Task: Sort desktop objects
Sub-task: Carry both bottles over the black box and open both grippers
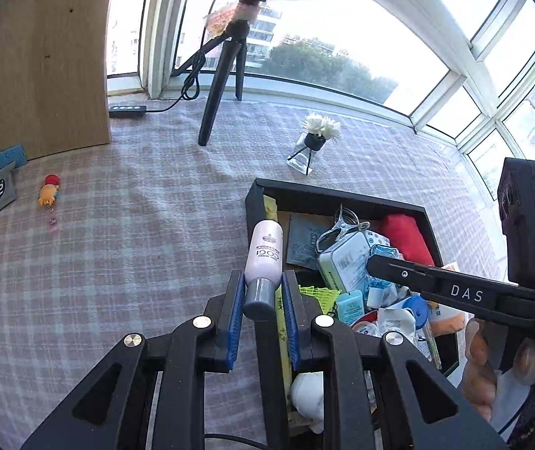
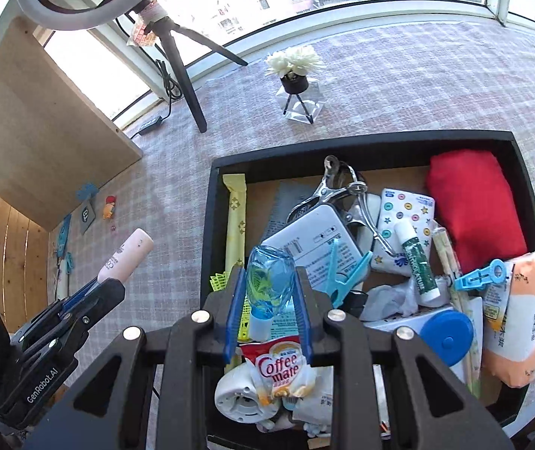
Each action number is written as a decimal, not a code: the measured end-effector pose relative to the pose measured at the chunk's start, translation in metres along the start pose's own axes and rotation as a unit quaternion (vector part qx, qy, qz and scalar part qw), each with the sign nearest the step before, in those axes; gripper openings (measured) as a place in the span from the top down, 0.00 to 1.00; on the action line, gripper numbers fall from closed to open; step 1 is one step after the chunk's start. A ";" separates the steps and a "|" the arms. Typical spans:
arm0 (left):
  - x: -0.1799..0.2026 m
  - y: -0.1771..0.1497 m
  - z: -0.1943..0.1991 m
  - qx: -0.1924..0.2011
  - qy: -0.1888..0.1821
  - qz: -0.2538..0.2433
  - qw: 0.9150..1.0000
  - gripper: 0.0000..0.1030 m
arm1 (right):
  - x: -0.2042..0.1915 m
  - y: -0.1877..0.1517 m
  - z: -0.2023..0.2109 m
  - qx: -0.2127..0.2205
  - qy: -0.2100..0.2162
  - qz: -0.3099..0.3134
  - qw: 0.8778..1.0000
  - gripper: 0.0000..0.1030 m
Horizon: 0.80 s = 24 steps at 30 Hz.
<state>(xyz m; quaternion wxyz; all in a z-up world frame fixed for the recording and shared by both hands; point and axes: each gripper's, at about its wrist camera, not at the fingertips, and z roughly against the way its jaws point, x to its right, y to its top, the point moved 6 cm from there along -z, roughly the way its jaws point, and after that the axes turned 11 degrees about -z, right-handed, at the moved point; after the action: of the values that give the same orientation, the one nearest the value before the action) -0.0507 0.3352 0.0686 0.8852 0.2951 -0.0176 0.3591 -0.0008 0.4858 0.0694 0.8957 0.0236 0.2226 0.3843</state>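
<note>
One black rectangular tray [image 2: 380, 146] is sitting on the checked cloth, holding two blue plastic clothes pegs [image 2: 346, 277], one silver metal clamp [image 2: 342, 183], one red folded cloth [image 2: 474, 202], one white and green lip-balm stick [image 2: 417, 262] and one long yellow sachet [image 2: 235, 221]. Two bottles are showing: one pale pink [image 1: 263, 251], one clear blue [image 2: 269, 285]. One white-flowered vase [image 2: 295, 75] and one black tripod [image 2: 181, 63] are standing beyond.

A checked tablecloth [image 1: 136, 243] carries a black tray [image 2: 361, 152], tripod [image 1: 217, 90], flower vase [image 1: 314, 142] and keychain figure [image 1: 49, 192].
</note>
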 end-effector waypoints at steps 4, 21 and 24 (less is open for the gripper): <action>0.041 0.005 -0.007 -0.003 -0.020 -0.033 0.999 0.82 | 0.034 0.006 0.013 0.011 -0.013 -0.024 1.000 0.76; 0.121 0.009 -0.023 -0.018 -0.039 -0.105 0.994 0.50 | 0.095 0.016 0.037 0.040 -0.033 -0.075 0.996 0.55; 0.105 0.011 -0.022 -0.019 -0.033 -0.088 0.995 0.50 | 0.084 0.017 0.037 0.039 -0.031 -0.064 0.997 0.55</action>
<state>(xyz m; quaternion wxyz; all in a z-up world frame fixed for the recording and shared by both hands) 0.0163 0.4192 0.0816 0.9179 0.2901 -0.0273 0.2694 0.0535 0.5613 0.0743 0.9232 0.0560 0.2112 0.3161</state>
